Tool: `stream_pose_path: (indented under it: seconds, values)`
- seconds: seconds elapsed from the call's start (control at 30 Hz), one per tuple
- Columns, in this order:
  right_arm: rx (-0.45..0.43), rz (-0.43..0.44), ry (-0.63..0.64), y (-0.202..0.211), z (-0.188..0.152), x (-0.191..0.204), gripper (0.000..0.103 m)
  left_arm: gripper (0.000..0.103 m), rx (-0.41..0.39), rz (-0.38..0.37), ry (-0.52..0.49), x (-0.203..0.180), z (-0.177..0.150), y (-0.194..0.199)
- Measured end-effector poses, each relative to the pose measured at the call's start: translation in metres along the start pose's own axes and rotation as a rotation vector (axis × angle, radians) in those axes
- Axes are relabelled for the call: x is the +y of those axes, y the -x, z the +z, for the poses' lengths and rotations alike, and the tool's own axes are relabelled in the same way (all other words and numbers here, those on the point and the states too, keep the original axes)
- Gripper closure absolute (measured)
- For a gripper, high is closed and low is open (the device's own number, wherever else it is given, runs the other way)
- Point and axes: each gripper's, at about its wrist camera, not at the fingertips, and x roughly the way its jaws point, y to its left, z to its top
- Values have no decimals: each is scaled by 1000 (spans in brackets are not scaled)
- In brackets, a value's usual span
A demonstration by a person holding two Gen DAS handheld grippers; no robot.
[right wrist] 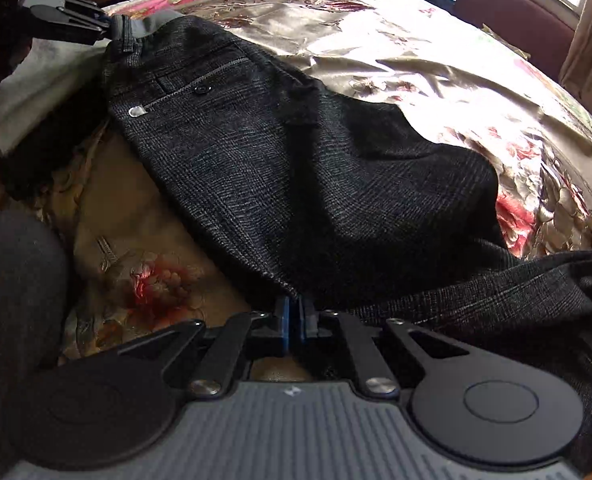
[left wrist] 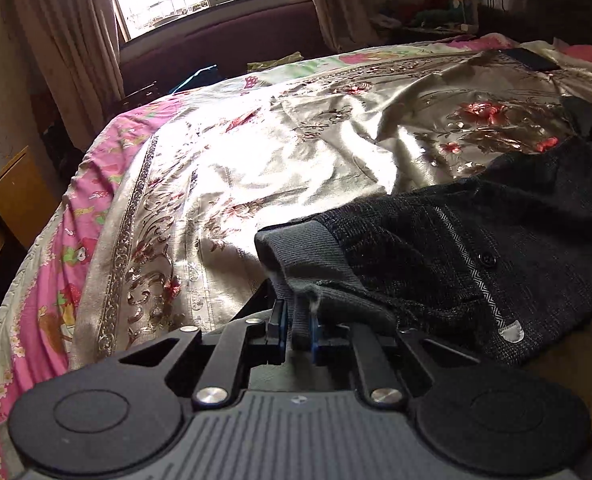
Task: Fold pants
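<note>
Dark checked pants (right wrist: 296,168), spread flat on bed

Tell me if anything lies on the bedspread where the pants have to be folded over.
Nothing visible does. The left gripper holds the waistband, the right gripper the pants lower down, and the bedspread beside them lies bare, only wrinkled.

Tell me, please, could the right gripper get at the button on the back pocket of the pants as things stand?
Probably not at once: the right gripper is shut on the pants and would have to let go. Otherwise the button lies uncovered on top.
</note>
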Motion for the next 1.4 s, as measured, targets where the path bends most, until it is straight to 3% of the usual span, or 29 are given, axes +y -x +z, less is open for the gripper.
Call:
stream_pose_path:
  seconds: [0.13,0.27,0.37,0.43,0.5,0.7,0.77,0.8,0.83,0.87,0.9,0.93,1.07,1.2,1.3,1.4]
  values:
    - [-31,-39,54,8,13,7,91,78,-61,46,-23,0,8,3]
    - [-97,-43,67,12,32,21,91,78,-85,36,-7,7,16,-7]
    - [-163,-14,110,14,49,44,83,78,-61,19,19,14,13,-14]
    - [-235,4,130,11,63,64,67,78,-58,9,50,20,12,-16]
    - [-296,36,126,1,82,87,60,78,-59,4,75,25,10,-17]
    - [-354,187,-86,-54,156,123,55,78,-66,-32,107,29,10,-16]
    - [-363,194,-147,-63,168,123,56,78,-75,-36,110,32,11,-15]
    - [-365,216,-197,-65,172,117,66,78,-83,-36,111,34,12,-15]
    - [-358,248,-226,-65,175,112,94,78,-89,-37,113,36,13,-15]
    - [-352,259,-250,-64,178,108,93,78,-97,-41,118,38,14,-14]
    - [-360,251,-261,-60,179,104,100,78,-108,-48,127,41,16,-13]
    - [-386,208,-253,-52,181,100,103,78,-119,-52,134,43,16,-12]
    - [-407,207,-287,-35,181,81,103,78,-151,-66,168,50,13,-7]
    - [-372,261,-220,-34,174,100,91,78,-135,-61,191,55,0,-4]
    - [-349,268,-118,-46,169,129,54,78,-107,-57,200,58,-9,-2]
    - [-344,204,-24,-59,167,154,52,77,-100,-60,196,60,-12,5]
